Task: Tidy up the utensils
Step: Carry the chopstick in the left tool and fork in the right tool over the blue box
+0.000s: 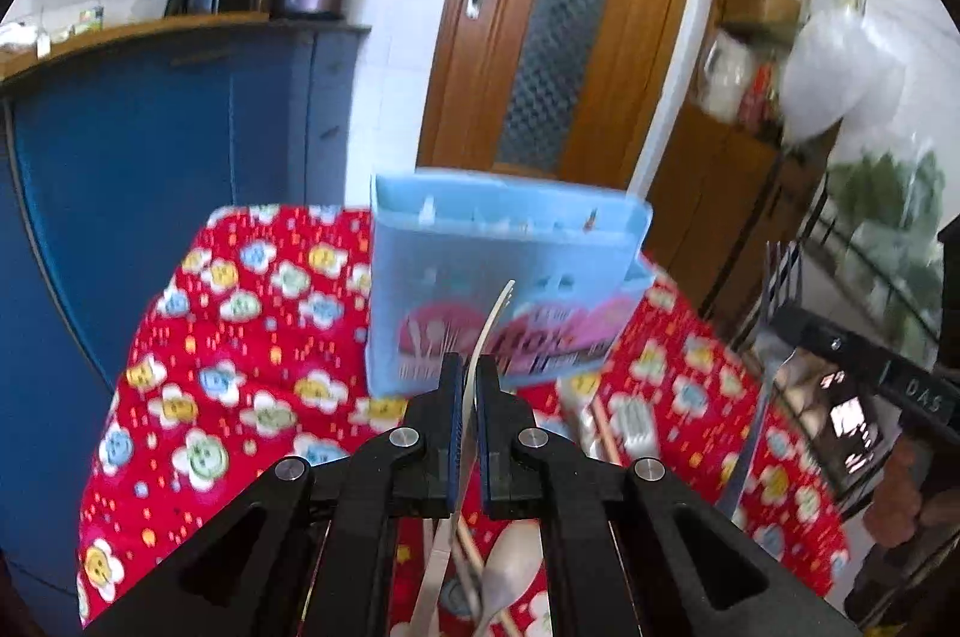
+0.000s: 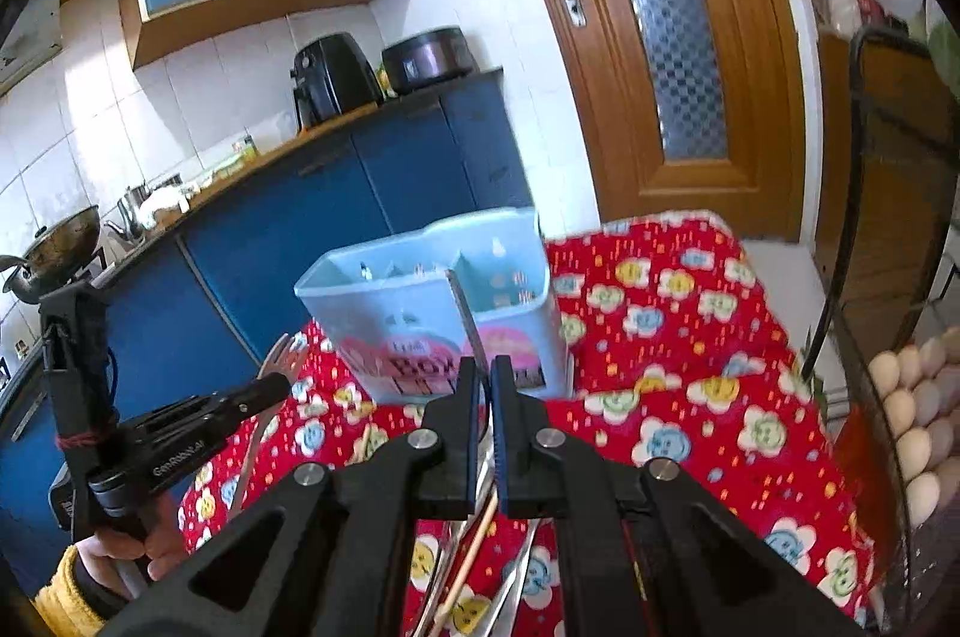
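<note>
While both hand-held grippers pinch: left (image 1: pixel 471 367) curved silver fork (image 1: pixel 489 325), right (image 2: pixel 486 367) flat knife (image 2: pixel 467 316).

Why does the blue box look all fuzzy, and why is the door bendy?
Left wrist view: the blue box and flowered cloth are smeared by motion blur, while the left gripper and its fork stay sharper. Right wrist view: the box is also a bit soft, and the fisheye lens curves the door; black corners frame both pictures.

Light-blue utensil box (image 1: pixel 504 277), pink label; red tablecloth (image 1: pixel 240 337), flower pattern; black tongs (image 1: pixel 471 385).
</note>
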`<act>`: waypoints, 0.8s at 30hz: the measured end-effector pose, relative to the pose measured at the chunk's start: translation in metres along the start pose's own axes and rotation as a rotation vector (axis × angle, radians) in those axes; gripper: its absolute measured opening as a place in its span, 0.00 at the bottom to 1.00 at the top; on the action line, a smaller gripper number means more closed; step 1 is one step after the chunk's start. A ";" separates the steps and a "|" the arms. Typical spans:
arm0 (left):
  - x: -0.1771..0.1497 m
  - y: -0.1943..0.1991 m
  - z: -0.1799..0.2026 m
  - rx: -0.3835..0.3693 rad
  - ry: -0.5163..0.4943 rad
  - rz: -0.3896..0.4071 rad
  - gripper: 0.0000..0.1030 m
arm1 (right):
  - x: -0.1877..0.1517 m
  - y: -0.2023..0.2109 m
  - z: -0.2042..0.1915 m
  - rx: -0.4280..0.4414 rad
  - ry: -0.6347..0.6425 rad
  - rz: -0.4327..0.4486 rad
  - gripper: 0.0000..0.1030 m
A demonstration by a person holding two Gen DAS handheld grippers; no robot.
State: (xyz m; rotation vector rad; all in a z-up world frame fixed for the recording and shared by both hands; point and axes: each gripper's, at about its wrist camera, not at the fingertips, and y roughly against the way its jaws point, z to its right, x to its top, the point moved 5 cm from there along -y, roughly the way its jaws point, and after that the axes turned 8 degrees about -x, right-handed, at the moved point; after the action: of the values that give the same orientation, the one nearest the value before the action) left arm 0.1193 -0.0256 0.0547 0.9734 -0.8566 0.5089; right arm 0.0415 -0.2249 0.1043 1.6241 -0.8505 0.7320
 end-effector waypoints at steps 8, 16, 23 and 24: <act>0.047 0.005 0.000 -0.047 0.040 0.106 0.03 | 0.041 0.009 -0.004 -0.050 0.044 0.080 0.05; 0.098 -0.001 -0.002 -0.088 0.058 0.203 0.03 | 0.082 -0.003 -0.002 -0.111 0.071 0.131 0.05; 0.139 -0.011 -0.014 -0.123 0.087 0.321 0.03 | 0.111 -0.019 -0.007 -0.158 0.104 0.174 0.05; 0.143 -0.015 -0.017 -0.132 0.098 0.335 0.03 | 0.115 -0.022 -0.008 -0.163 0.107 0.177 0.05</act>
State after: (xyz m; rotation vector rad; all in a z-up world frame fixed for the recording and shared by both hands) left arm 0.2194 -0.0171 0.1587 0.6811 -0.9576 0.7693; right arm 0.1232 -0.2318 0.1888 1.3650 -0.9587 0.8432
